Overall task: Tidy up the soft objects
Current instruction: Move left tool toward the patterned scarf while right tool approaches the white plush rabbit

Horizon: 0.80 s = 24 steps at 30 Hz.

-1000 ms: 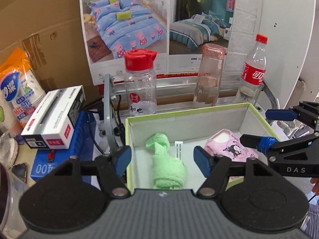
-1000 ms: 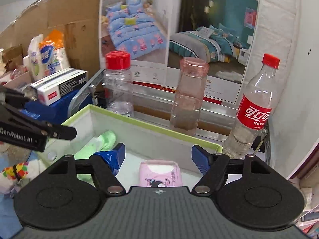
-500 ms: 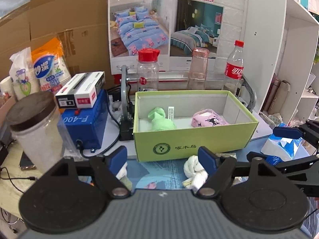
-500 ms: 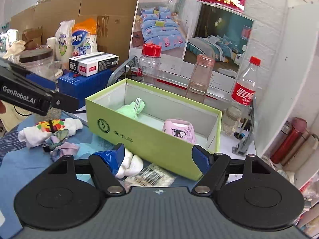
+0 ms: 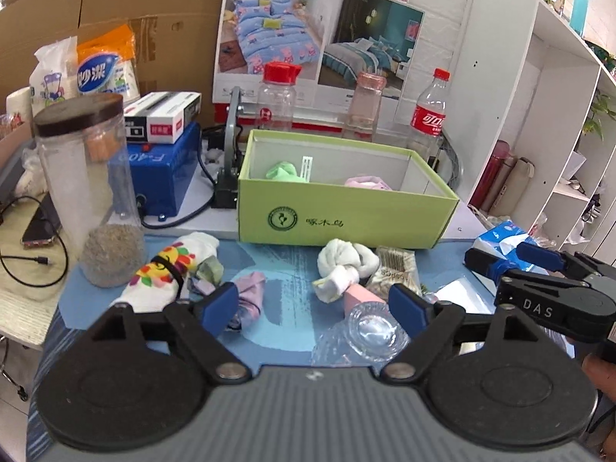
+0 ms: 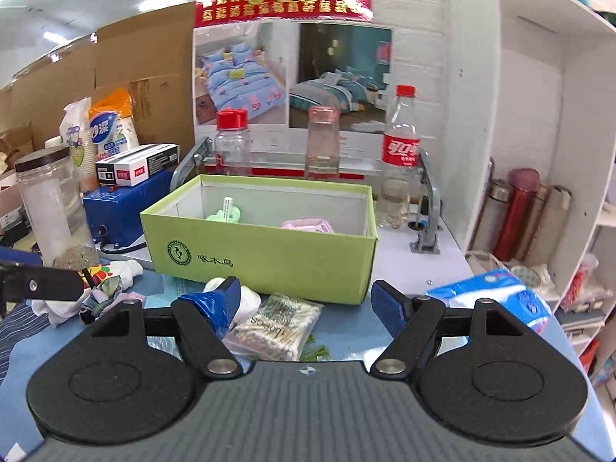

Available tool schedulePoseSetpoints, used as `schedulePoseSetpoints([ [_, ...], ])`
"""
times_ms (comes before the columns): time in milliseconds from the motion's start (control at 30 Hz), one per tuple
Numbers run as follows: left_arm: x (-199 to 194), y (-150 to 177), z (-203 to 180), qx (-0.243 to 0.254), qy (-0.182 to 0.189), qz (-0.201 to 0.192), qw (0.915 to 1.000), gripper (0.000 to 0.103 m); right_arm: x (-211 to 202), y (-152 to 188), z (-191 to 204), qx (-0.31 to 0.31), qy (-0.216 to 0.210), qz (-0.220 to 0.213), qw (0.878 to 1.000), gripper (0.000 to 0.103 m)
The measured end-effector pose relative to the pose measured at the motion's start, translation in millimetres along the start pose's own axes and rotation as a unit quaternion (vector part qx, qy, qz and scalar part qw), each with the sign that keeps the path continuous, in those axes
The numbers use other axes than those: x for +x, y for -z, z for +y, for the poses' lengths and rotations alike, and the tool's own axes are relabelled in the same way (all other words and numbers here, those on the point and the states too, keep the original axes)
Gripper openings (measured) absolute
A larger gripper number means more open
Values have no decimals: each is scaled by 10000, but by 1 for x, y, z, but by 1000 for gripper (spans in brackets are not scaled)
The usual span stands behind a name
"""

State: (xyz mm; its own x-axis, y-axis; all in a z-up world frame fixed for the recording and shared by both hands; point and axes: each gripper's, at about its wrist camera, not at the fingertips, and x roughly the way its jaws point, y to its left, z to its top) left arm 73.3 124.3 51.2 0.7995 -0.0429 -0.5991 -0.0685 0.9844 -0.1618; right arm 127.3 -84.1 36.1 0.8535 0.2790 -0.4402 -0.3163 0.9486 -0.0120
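A green cardboard box (image 5: 346,215) (image 6: 265,258) stands on the table and holds a green rolled cloth (image 5: 283,171) (image 6: 223,213) and a pink cloth (image 5: 365,183) (image 6: 306,225). In front of it on the blue mat lie a white knotted cloth (image 5: 344,263) (image 6: 246,300), a white cloth with a colourful print (image 5: 169,273) (image 6: 111,271) and a lilac cloth (image 5: 248,294). My left gripper (image 5: 313,306) is open and empty, above the mat. My right gripper (image 6: 306,304) is open and empty, to the right, and also shows in the left wrist view (image 5: 512,260).
A bag of cotton swabs (image 6: 275,327) and a clear glass dish (image 5: 373,333) lie on the mat. A tall jar (image 5: 82,169), a blue machine (image 5: 165,169), three bottles (image 5: 279,96) behind the box, a tissue pack (image 6: 496,296) and white shelves (image 5: 539,115) surround it.
Both grippers have pulled back from over the box, empty and open. The green and pink cloths stay in the box; the mat and loose cloths have come into view.
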Motion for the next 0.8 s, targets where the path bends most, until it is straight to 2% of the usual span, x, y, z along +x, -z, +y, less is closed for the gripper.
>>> schedulePoseSetpoints([
  [133, 0, 13, 9, -114, -209, 40, 9997, 86, -5, 13, 1, 81, 306, 3, 9995, 61],
  [233, -2, 22, 17, -112, -435, 52, 9990, 86, -9, 23, -1, 285, 362, -29, 9989, 61],
  [533, -25, 65, 62, 242, -1291, 67, 9913, 86, -24, 63, -13, 637, 544, 238, 9962, 61],
  [800, -8, 62, 114, 314, -1613, 90, 9864, 86, -27, 80, -22, 606, 530, 527, 9954, 61],
])
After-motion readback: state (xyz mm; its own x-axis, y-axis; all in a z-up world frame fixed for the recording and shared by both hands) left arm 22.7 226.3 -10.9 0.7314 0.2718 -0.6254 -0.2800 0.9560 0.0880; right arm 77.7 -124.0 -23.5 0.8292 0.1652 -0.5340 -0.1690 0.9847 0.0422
